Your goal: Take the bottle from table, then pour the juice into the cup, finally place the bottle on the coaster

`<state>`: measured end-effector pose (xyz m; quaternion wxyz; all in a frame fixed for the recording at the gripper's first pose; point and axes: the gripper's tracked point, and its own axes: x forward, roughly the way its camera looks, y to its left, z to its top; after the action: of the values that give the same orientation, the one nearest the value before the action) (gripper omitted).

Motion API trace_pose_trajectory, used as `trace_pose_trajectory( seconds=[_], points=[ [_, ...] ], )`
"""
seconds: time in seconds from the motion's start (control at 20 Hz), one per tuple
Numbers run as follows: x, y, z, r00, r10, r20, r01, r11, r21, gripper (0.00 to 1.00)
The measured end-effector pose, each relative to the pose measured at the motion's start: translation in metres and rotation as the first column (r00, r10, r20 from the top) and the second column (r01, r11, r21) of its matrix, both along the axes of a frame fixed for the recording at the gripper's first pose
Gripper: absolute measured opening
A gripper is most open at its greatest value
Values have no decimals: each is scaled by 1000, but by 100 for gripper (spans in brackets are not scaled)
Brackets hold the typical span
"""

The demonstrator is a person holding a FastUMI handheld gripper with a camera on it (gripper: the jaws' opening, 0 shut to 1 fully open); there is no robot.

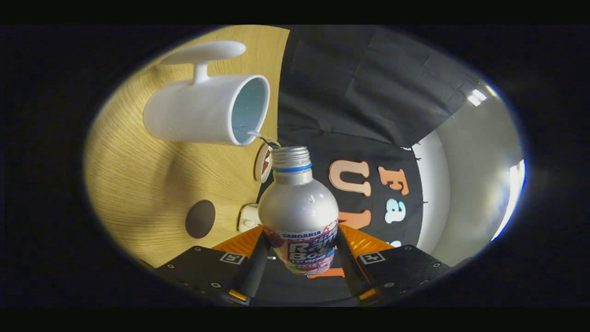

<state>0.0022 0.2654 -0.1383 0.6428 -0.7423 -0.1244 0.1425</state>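
Gripper view: claw [299,258] clamped on bottle [298,207], tipped, open mouth at cup [207,109] rim

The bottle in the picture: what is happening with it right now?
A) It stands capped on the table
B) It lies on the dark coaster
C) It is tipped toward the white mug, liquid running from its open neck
C: the bottle, held between the hand-held gripper fingers, sends a thin stream from its uncapped neck into the white mug.
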Motion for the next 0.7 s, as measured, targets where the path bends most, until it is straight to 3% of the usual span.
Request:
trace_pose_trajectory(
  seconds=[0.7],
  points=[
    [4, 3, 4, 999, 35, 32, -34, 999, -29, 74]
  ],
)
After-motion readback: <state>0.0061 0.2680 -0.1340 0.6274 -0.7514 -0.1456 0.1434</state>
